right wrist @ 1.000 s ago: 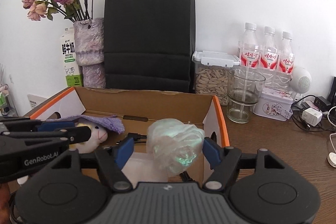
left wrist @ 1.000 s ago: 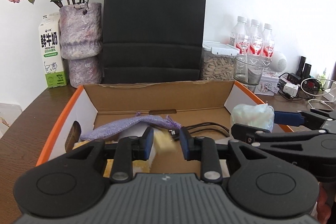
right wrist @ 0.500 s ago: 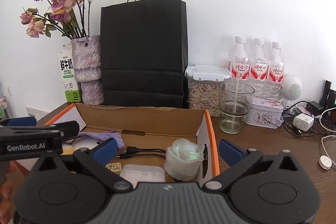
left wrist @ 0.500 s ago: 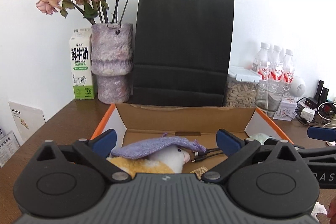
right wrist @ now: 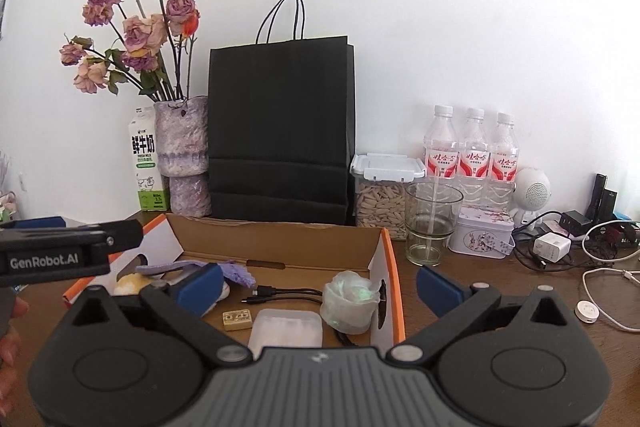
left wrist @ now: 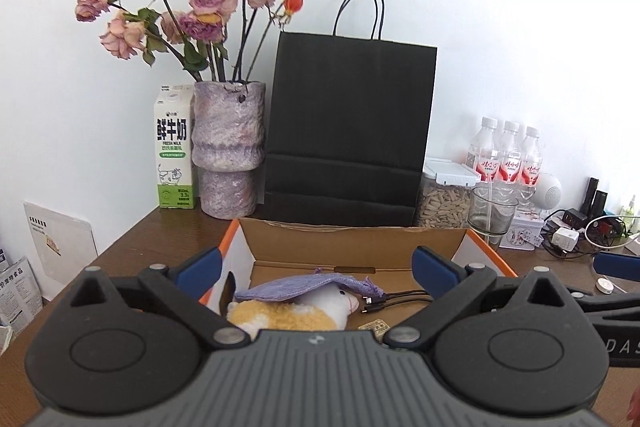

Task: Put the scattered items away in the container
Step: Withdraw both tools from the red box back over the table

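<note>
An open cardboard box point(right wrist: 280, 239) with orange edges sits on the brown table; it also shows in the left wrist view point(left wrist: 352, 239). Inside lie a plush toy point(left wrist: 296, 315) under a purple pouch point(left wrist: 304, 285), black cables point(right wrist: 288, 293), a small yellow tin point(right wrist: 237, 319), a clear plastic case point(right wrist: 286, 329) and a pale green crumpled bag point(right wrist: 350, 301). My left gripper point(left wrist: 316, 269) is open and empty, above the box's near side. My right gripper point(right wrist: 320, 283) is open and empty, held back above the box.
Behind the box stand a black paper bag point(right wrist: 280, 135), a purple vase point(left wrist: 228, 151) with dried roses, a milk carton point(left wrist: 173, 147), a jar of seeds point(right wrist: 382, 195), a glass point(right wrist: 432, 223), three bottles point(right wrist: 474, 147), a tin point(right wrist: 482, 233). Chargers and cables point(right wrist: 560, 247) lie right.
Both grippers opened and drew back and up from the box. The right one released the pale green bag, which now rests inside the box at its right wall.
</note>
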### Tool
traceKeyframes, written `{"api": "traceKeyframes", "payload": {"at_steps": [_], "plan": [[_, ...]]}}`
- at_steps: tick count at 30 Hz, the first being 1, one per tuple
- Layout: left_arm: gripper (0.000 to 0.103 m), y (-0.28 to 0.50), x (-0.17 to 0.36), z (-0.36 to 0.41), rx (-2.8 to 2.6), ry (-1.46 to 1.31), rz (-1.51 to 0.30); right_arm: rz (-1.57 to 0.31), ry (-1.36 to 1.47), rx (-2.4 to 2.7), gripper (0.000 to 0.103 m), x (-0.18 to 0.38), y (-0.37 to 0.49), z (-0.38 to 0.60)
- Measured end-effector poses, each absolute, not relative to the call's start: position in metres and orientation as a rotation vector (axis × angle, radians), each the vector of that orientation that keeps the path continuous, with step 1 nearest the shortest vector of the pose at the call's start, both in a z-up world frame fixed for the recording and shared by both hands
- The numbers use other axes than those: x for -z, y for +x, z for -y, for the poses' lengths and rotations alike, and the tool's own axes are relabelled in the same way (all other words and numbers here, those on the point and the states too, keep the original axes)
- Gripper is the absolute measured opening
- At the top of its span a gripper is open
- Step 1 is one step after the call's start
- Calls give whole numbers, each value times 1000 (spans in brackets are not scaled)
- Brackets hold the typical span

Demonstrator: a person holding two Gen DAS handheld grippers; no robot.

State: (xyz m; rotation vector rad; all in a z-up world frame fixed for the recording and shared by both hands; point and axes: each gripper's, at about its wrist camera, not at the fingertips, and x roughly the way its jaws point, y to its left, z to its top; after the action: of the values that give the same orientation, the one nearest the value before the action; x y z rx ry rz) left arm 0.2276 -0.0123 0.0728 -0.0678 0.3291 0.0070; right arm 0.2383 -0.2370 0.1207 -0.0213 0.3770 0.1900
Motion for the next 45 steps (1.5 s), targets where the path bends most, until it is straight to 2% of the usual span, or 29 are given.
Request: {"api": "traceKeyframes", "payload": {"at_steps": [19, 45], "plan": [[103, 157, -84, -16, -40, -48, -303, -415, -65, -180, 103, -120, 158, 248], [103, 118, -22, -40, -37, 30, -481, -608, -37, -130, 103, -58, 120, 282]]}}
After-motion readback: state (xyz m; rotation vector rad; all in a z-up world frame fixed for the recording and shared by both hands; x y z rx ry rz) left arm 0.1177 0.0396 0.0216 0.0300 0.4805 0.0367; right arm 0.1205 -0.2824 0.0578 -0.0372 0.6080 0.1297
